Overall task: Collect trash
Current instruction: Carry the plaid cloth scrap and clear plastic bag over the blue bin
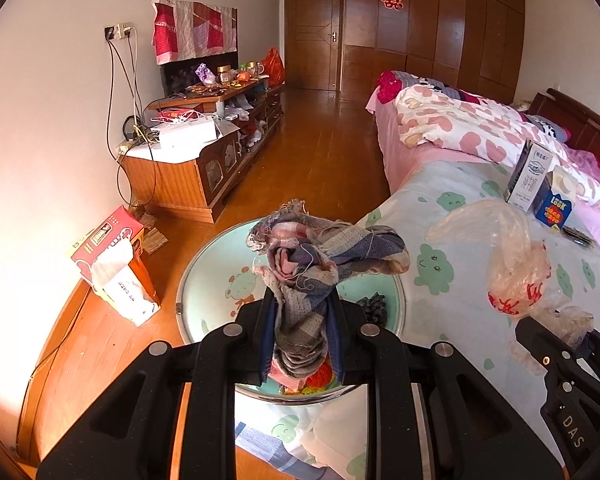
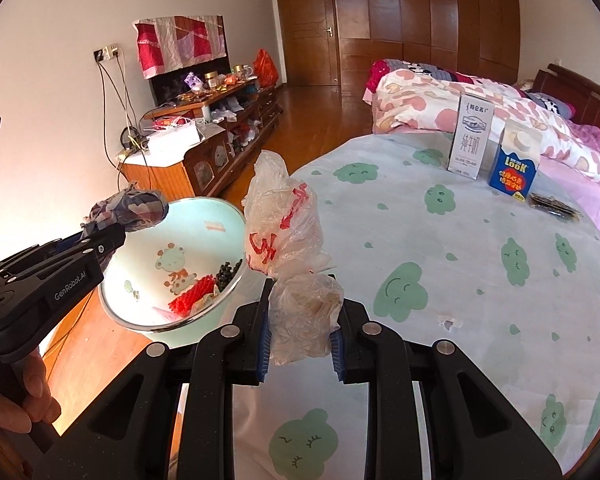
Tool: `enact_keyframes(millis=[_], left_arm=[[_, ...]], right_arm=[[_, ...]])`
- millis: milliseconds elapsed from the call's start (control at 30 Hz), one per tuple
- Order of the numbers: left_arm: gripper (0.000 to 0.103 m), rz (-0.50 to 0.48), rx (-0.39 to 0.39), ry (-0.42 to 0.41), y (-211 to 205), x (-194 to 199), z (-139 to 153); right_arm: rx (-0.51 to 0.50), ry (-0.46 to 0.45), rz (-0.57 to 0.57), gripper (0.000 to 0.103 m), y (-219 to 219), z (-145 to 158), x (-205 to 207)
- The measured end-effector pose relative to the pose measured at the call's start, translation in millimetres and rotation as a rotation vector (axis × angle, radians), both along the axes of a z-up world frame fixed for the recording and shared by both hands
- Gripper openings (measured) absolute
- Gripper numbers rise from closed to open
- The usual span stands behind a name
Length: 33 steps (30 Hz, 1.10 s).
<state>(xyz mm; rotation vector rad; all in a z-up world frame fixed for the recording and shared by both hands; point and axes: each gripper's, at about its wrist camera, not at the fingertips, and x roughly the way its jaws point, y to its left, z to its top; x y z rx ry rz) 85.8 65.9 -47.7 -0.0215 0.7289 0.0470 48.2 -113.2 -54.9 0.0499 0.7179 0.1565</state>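
Observation:
My left gripper (image 1: 302, 304) is shut on a checked grey, pink and blue cloth rag (image 1: 320, 256) and holds it above a pale green enamel basin (image 1: 204, 268). The basin (image 2: 140, 316) holds red mesh trash (image 2: 192, 294) and a dark lump (image 2: 228, 272). My right gripper (image 2: 302, 312) is shut on a crumpled clear plastic bag with red print (image 2: 284, 232), held over the round table's edge beside the basin. The bag (image 1: 512, 264) and right gripper also show at the right of the left wrist view. The left gripper (image 2: 100, 240) with the rag (image 2: 132, 208) shows at the left of the right wrist view.
The round table (image 2: 460, 280) has a cloth with green clouds. A white milk carton (image 2: 470, 136), a blue LOOK box (image 2: 514, 168) and a dark wrapper (image 2: 552, 206) stand at its far side. A bed (image 1: 480, 132), a cluttered wooden cabinet (image 1: 204, 160) and a tissue box (image 1: 116, 264) on the floor surround it.

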Motion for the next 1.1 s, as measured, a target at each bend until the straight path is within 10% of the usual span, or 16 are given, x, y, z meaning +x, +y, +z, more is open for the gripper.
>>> enact_keyframes(millis=[1100], left_arm=[[0.021,0.086,-0.013,0.023,28,20,-9]], right_arm=[[0.008,0.011,0.069,0.025,41,-1,28]])
